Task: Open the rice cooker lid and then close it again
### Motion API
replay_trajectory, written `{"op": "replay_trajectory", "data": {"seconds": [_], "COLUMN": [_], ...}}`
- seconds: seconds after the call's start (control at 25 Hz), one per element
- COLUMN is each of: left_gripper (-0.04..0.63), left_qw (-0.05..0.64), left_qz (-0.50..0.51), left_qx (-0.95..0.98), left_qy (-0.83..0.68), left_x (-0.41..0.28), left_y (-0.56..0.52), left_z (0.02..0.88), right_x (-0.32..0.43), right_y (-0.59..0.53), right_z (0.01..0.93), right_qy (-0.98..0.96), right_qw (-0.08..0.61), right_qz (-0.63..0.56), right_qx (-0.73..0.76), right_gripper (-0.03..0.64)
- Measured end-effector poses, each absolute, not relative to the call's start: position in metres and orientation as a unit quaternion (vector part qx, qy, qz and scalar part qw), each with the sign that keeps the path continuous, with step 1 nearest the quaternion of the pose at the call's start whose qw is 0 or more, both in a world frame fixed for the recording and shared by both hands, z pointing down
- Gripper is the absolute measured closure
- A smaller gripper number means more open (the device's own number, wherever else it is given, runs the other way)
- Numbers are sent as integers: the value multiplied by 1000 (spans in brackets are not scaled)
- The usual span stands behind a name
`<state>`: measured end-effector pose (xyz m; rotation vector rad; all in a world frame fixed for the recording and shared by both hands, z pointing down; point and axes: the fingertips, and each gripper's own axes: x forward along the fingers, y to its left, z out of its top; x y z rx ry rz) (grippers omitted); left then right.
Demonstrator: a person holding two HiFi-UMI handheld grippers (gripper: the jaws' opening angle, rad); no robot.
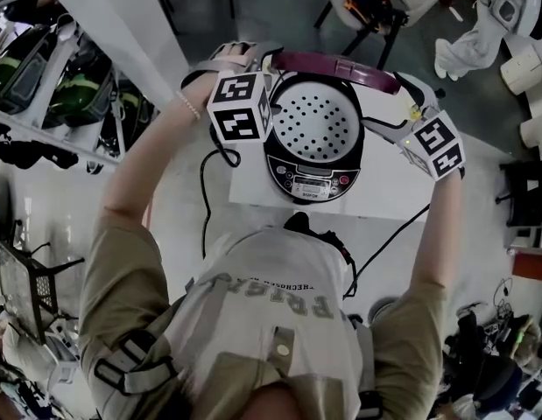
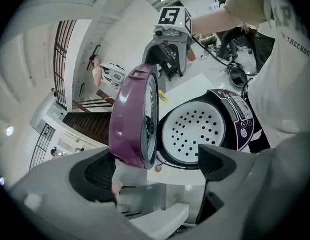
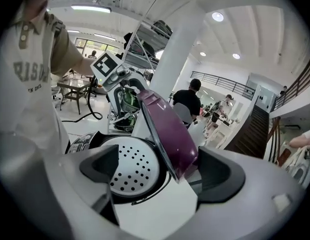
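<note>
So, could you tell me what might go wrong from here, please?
The domed purple lid stands upright, and both the left gripper and right gripper flank it with jaws apart, so a push may slam it shut. The black cord hanging off the white table might snag an arm.

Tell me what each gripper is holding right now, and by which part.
Nothing is held. The left gripper and right gripper are both open, flanking the ends of the upright purple lid, and neither is closed on it.
</note>
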<state>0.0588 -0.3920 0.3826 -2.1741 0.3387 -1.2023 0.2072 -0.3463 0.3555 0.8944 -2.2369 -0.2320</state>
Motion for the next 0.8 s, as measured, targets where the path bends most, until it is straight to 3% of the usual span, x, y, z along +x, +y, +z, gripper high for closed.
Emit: {"op": "replay_trajectory", "data": {"seconds": [0.8], "left_gripper": [67], "left_qw": [316], "left_qz": [-500], "left_qx": [-806], "left_qy": [19], "left_x": [44], "left_y": [-308], "left_z": [458], "right_x": [189], "right_y": [-272], "right_z": [436], "right_qy": [-859], "right_qw": [448], "right_qz": [-54], "right_qx": [242], "right_gripper": [149]}}
